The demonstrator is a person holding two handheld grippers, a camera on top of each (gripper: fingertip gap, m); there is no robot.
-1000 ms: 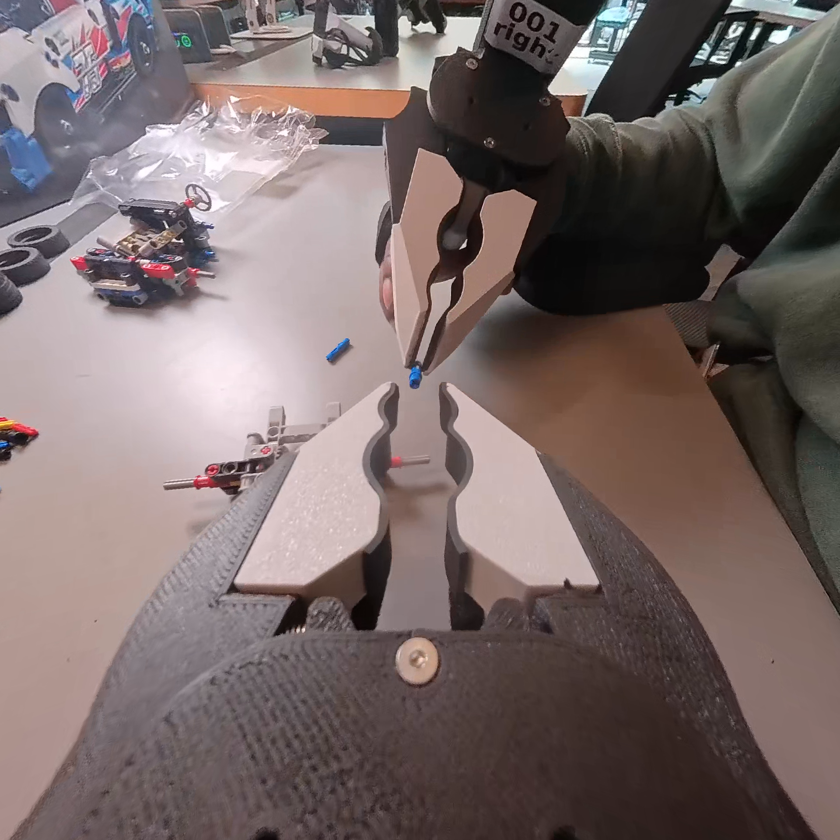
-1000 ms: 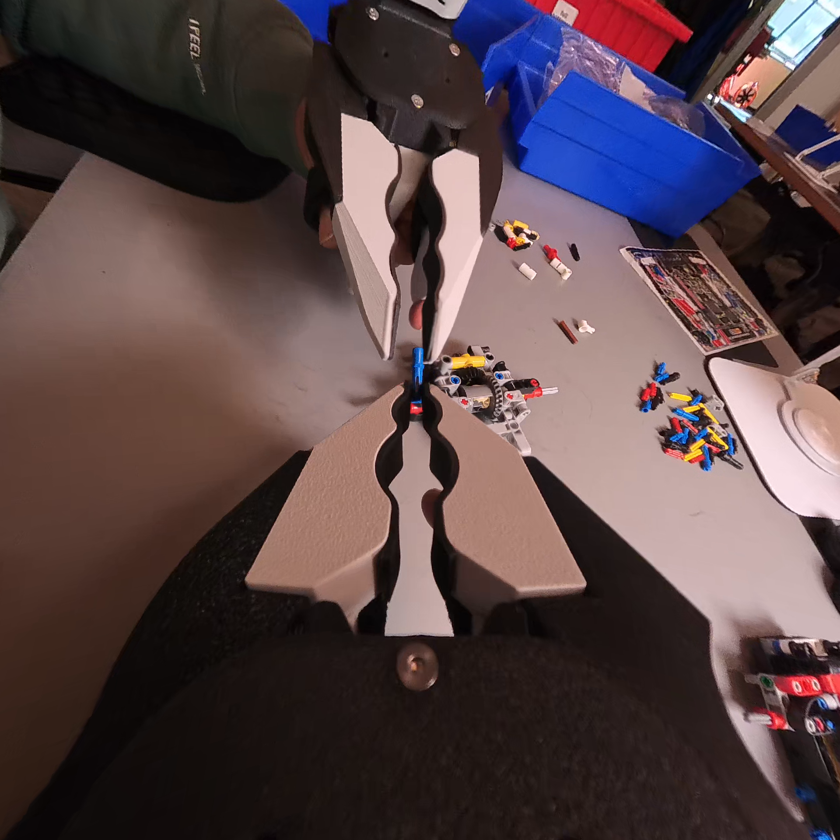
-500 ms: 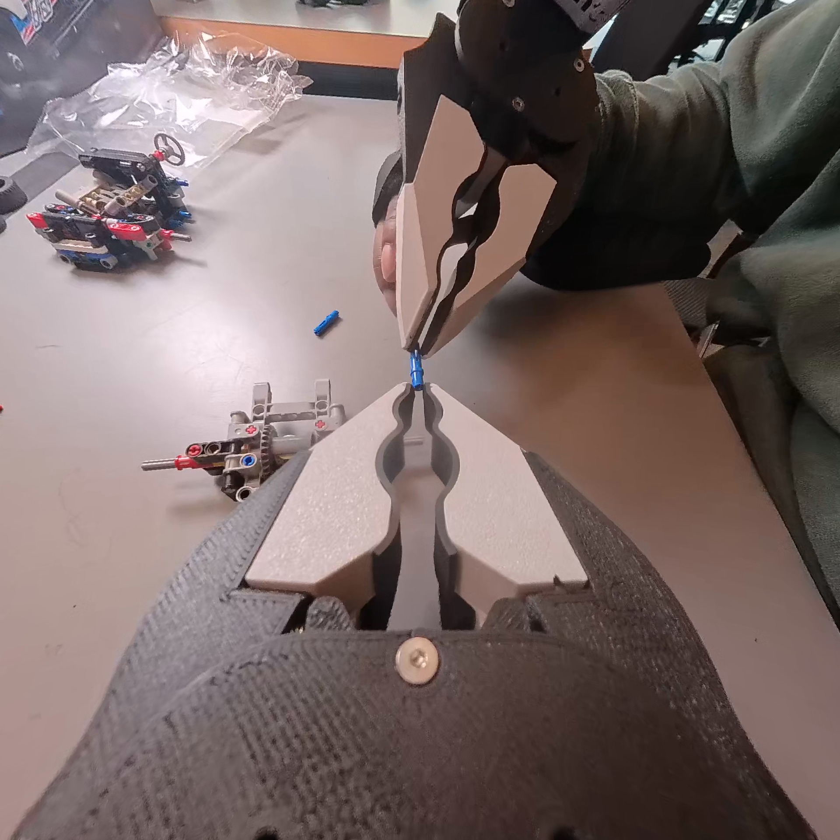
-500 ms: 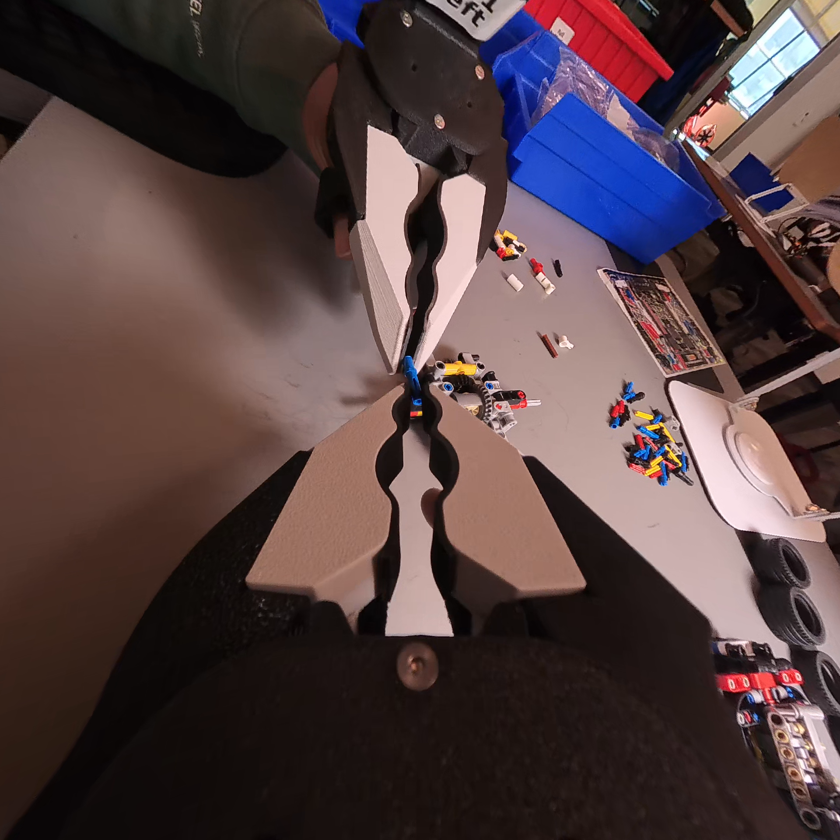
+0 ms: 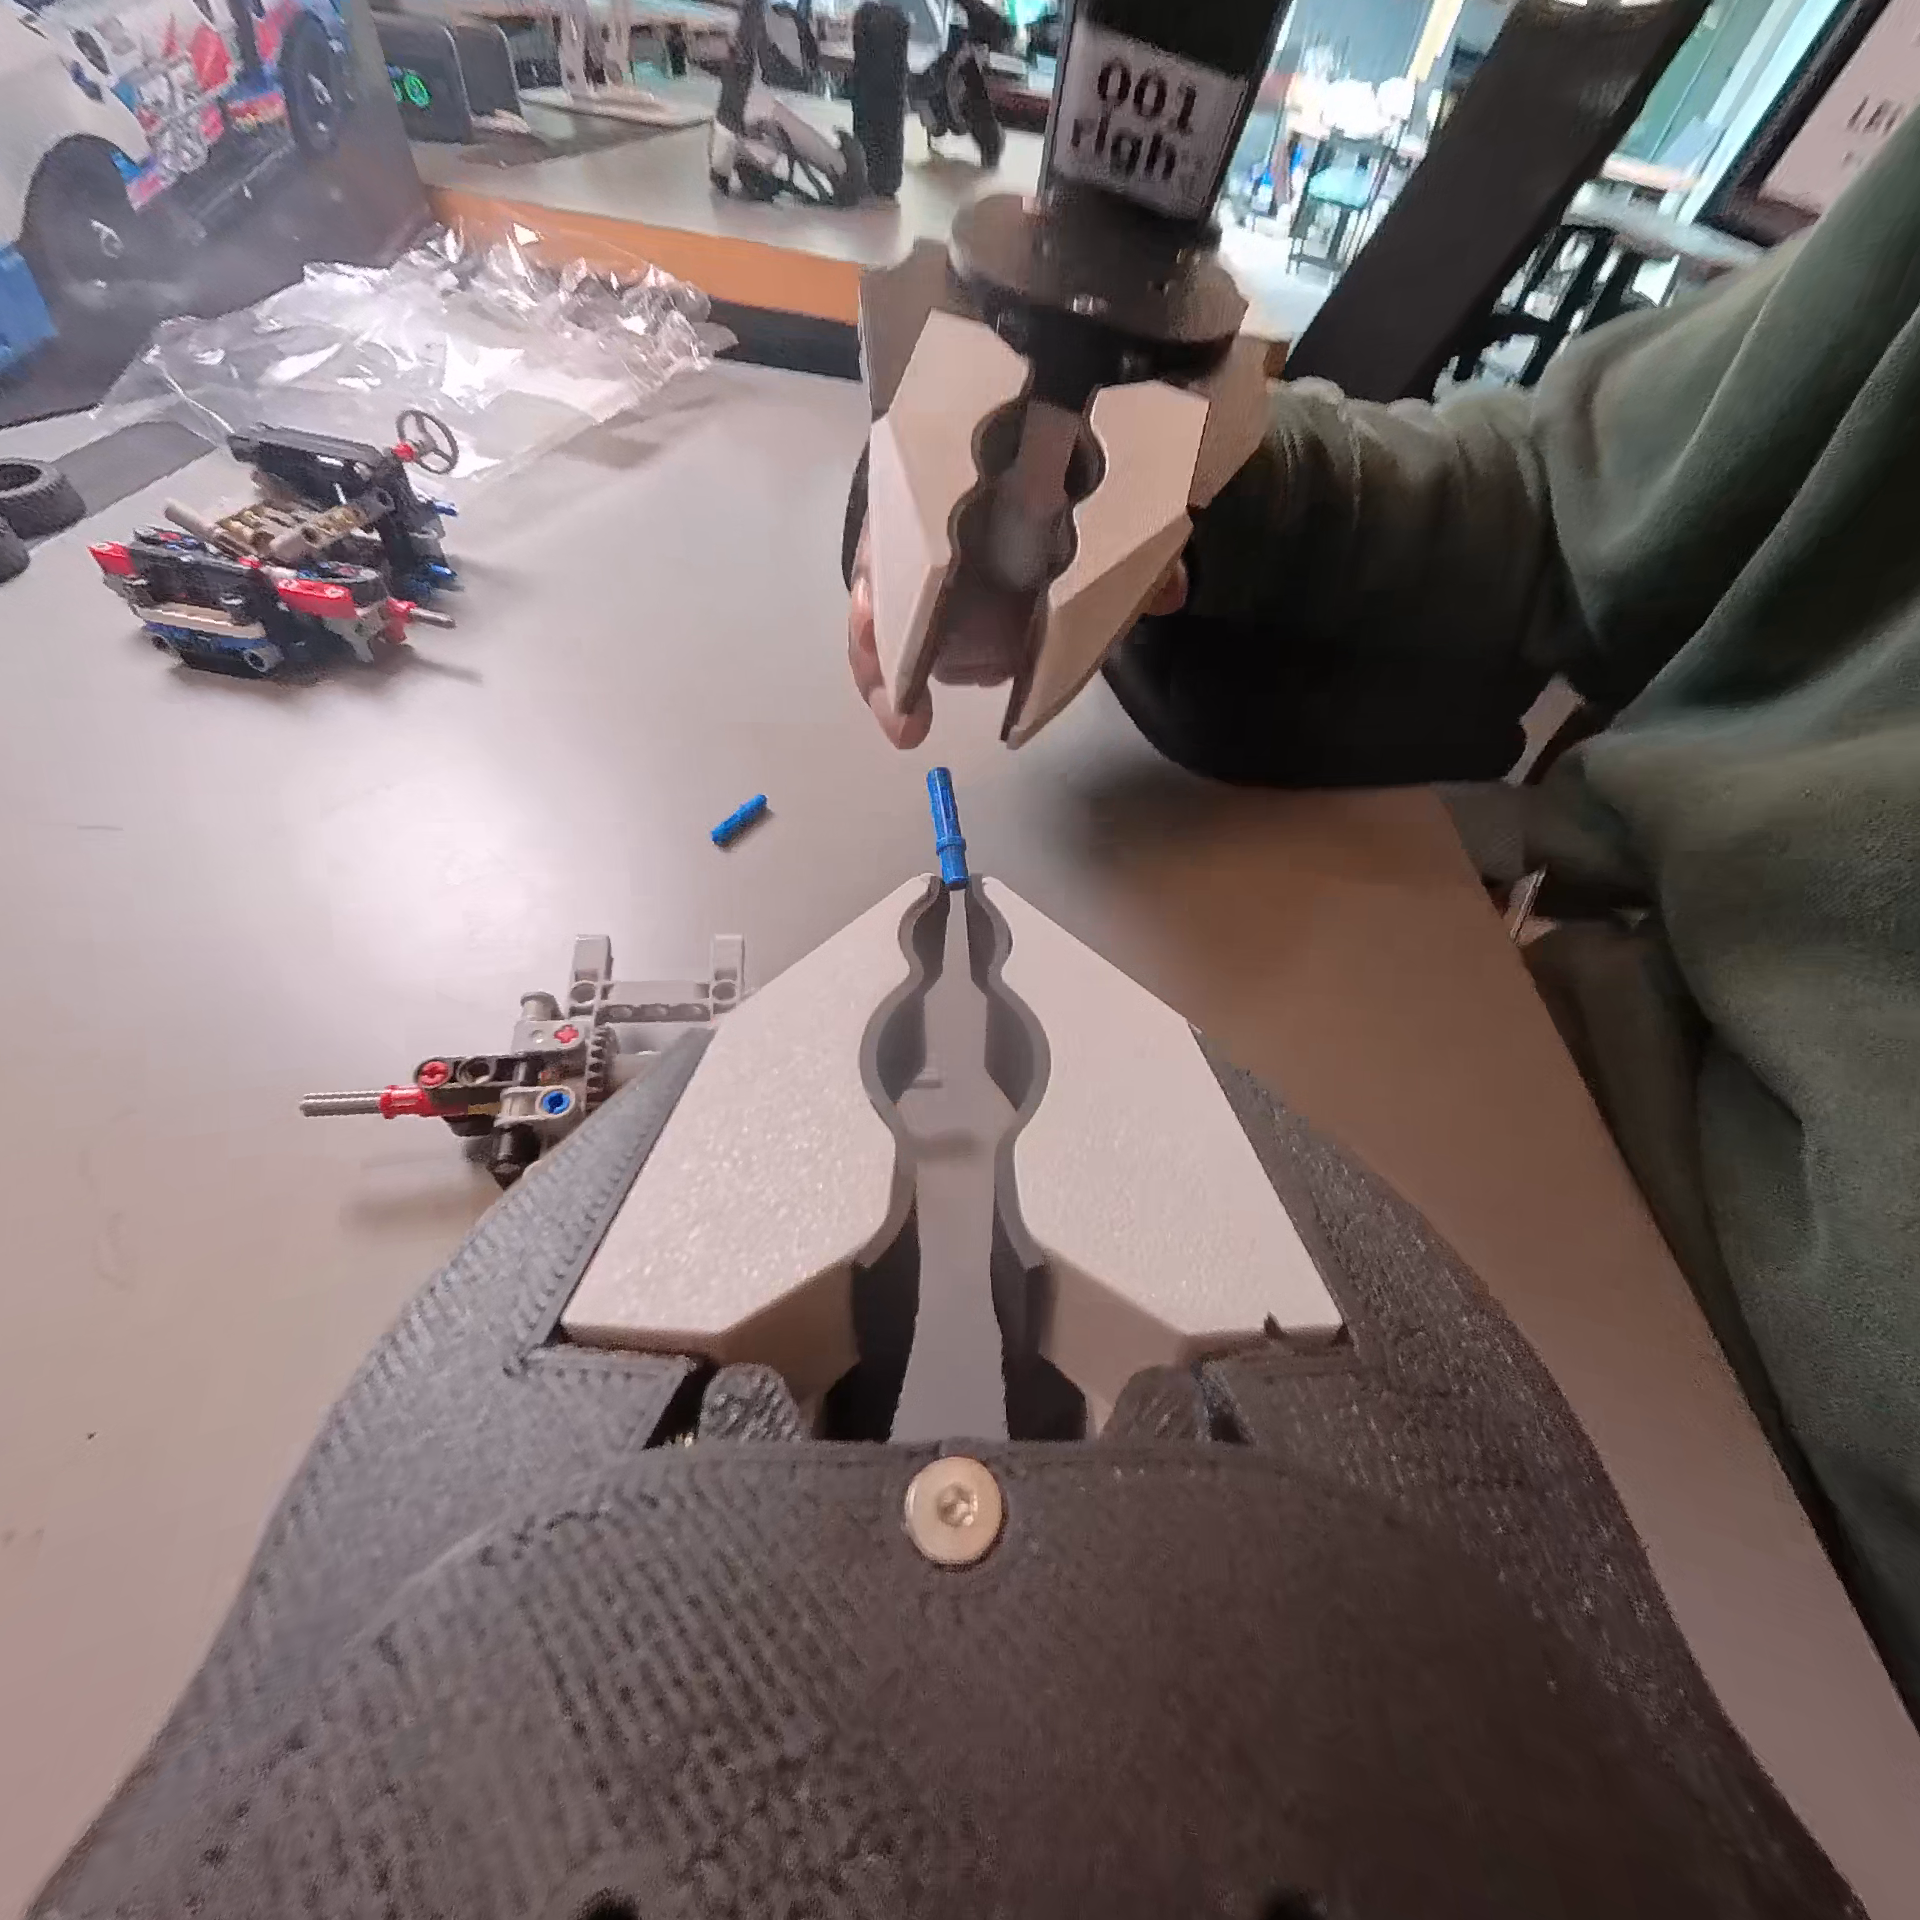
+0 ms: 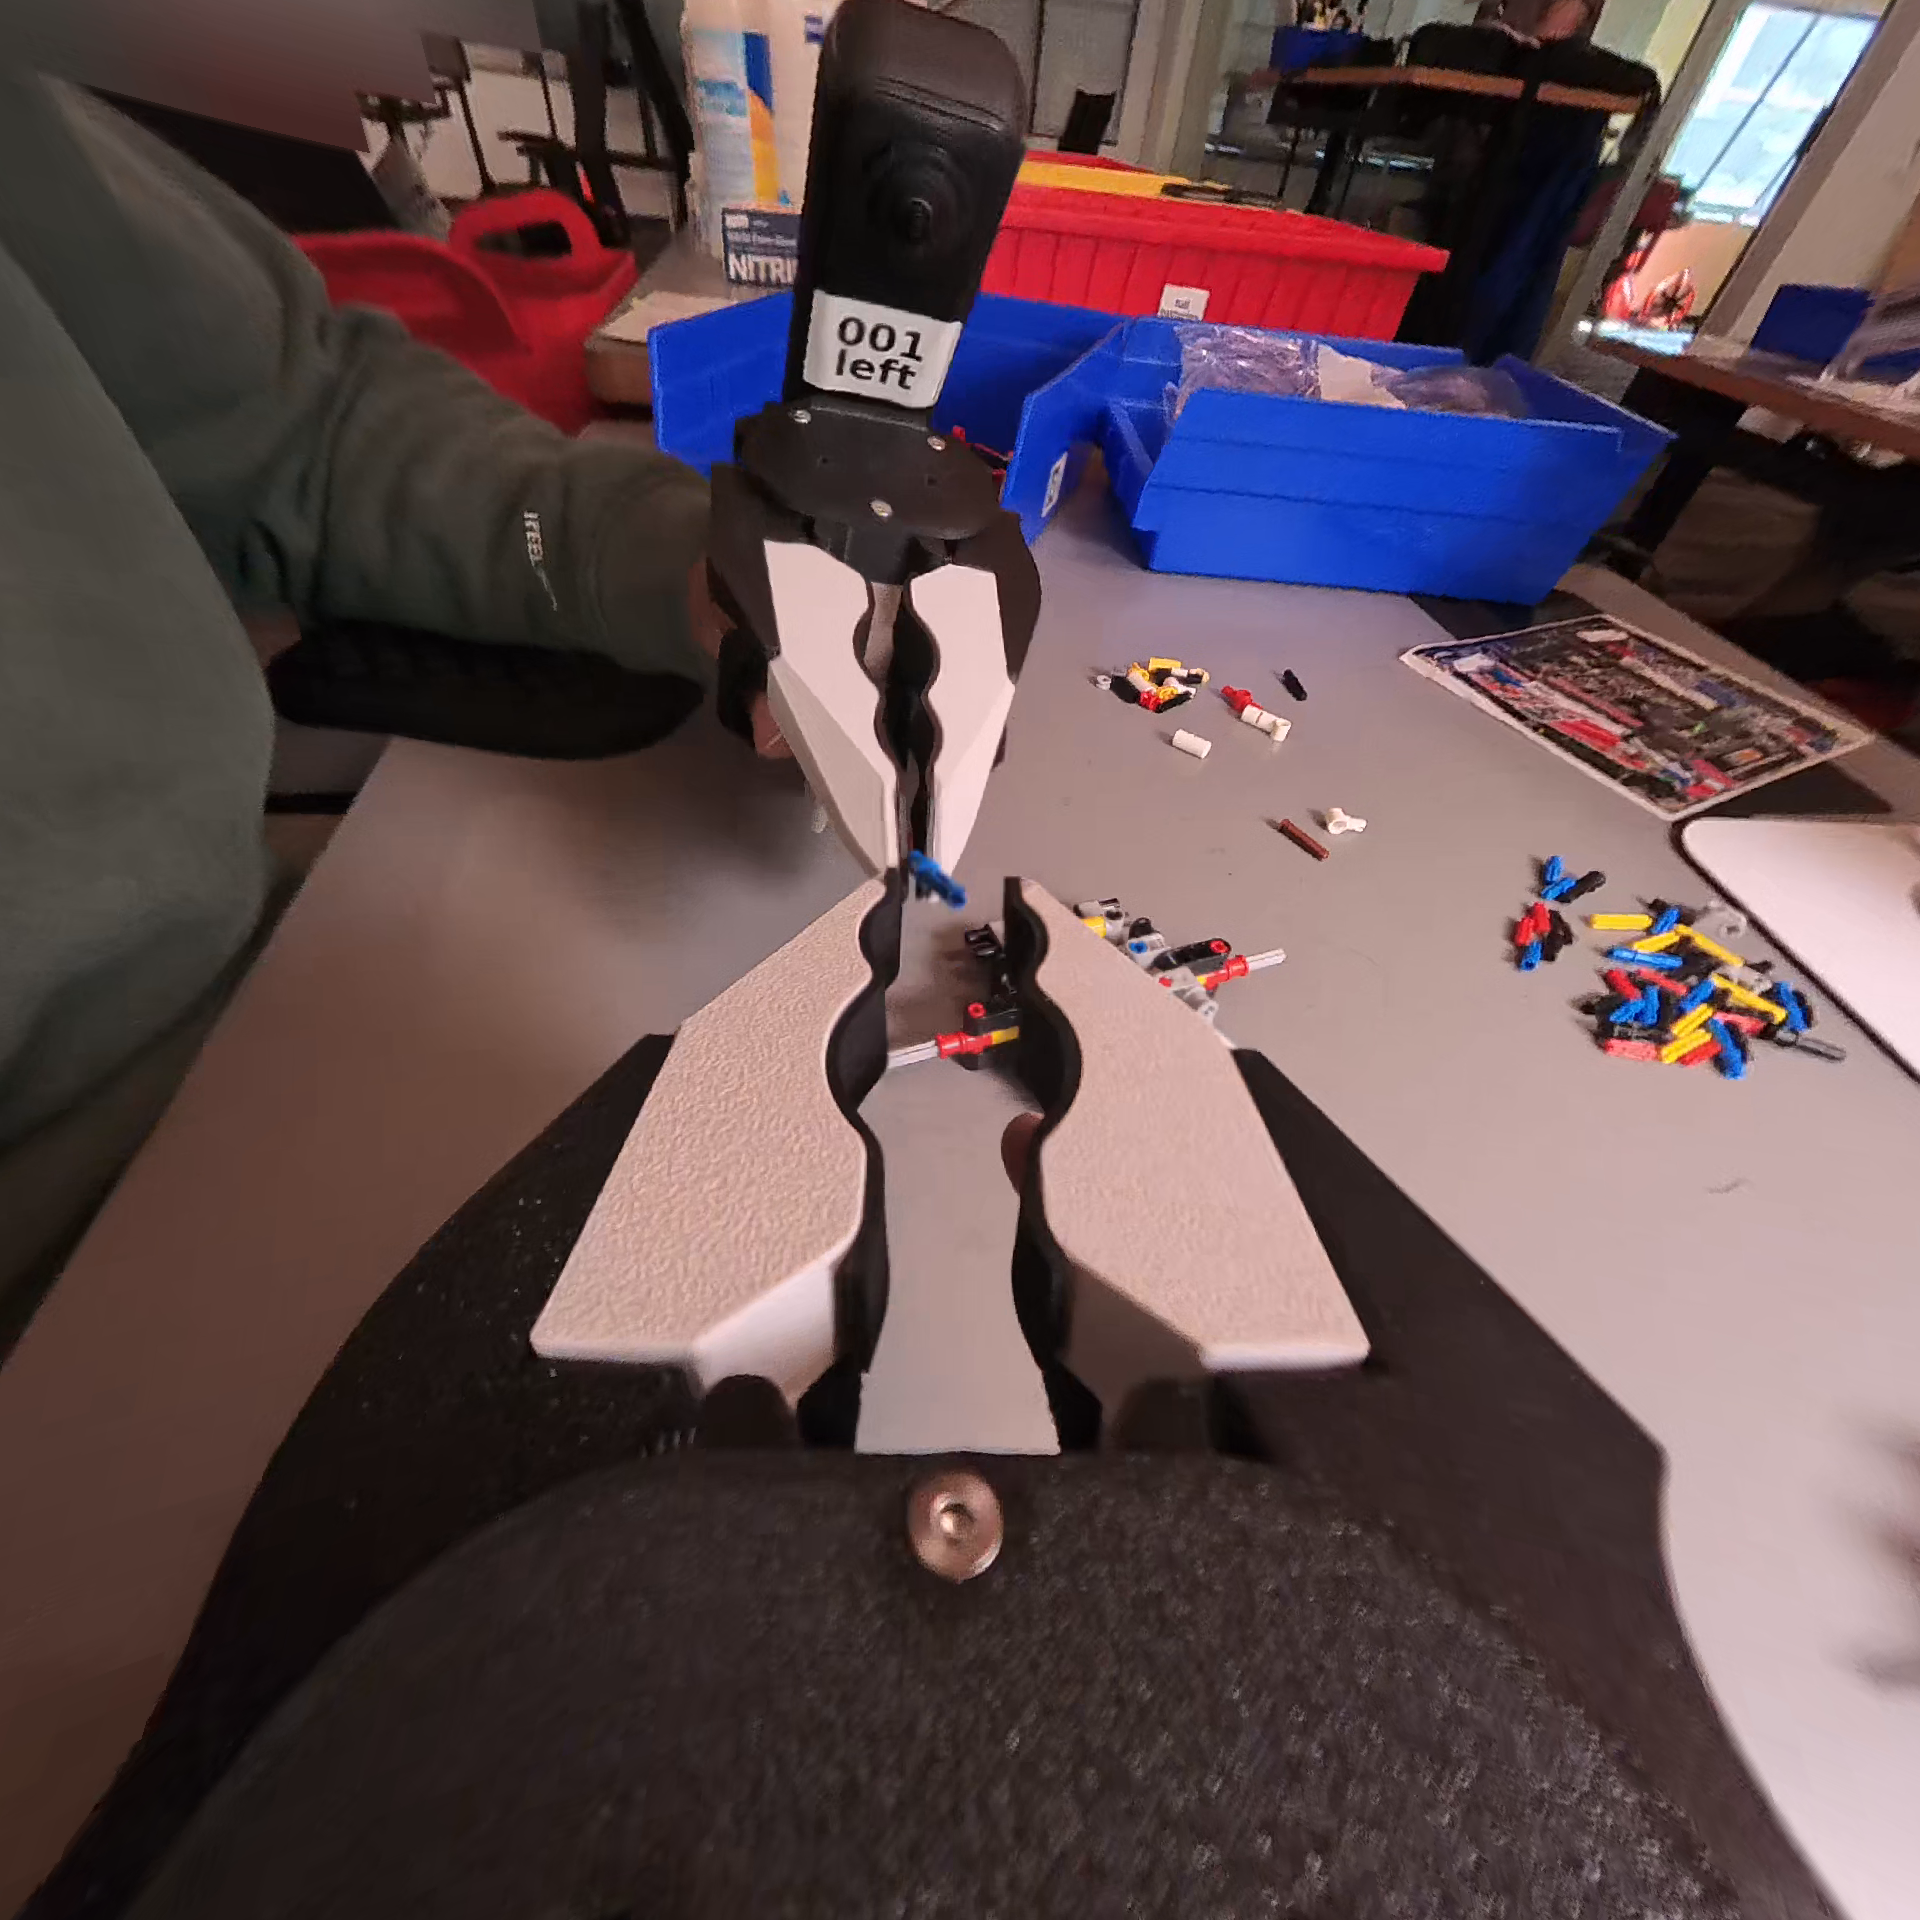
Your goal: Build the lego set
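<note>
Left wrist view, frame centre: blue pin (image 5: pixel 948 831) is clamped at left gripper (image 5: pixel 951 883) tips. Upper centre, right gripper (image 5: pixel 966 727) is held apart, empty, just beyond pin; grey assy (image 5: pixel 582 1049) lies lower left.

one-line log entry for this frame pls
left hand-held gripper: shut on blue pin | right hand-held gripper: open | loose blue pin on table

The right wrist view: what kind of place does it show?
Probably a workshop or lab for building toy brick models: blue plastic storage bins, a heap of small coloured plastic pins and a printed instruction booklet on a grey table.
</note>
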